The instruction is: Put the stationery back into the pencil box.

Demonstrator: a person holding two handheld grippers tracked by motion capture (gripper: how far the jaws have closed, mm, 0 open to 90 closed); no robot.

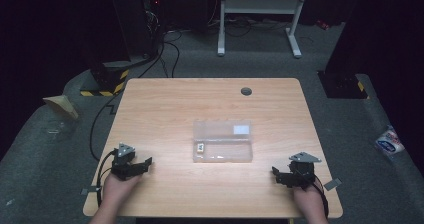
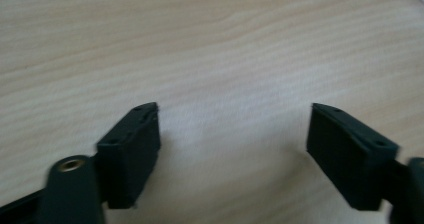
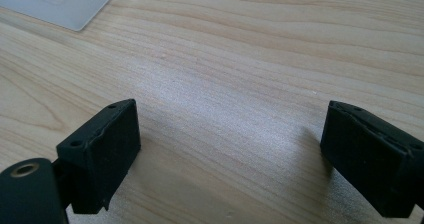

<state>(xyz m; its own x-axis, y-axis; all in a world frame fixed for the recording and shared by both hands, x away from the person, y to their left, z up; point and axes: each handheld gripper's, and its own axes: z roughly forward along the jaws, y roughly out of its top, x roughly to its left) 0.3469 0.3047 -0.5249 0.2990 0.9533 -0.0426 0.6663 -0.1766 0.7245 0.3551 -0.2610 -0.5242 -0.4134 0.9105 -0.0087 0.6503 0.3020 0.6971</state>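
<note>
I see the clear plastic box (image 1: 223,142) lying flat mid-table, long axis left-right, a small item inside at its left end. My left gripper (image 1: 146,164) and right gripper (image 1: 276,174) are both spread, holding nothing.

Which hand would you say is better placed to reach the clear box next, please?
Probably the right. Both grippers rest near the table's front edge with jaws open and empty, but the right gripper looks slightly nearer the box, and its view shows the box's corner. The left gripper faces bare wood.
</note>
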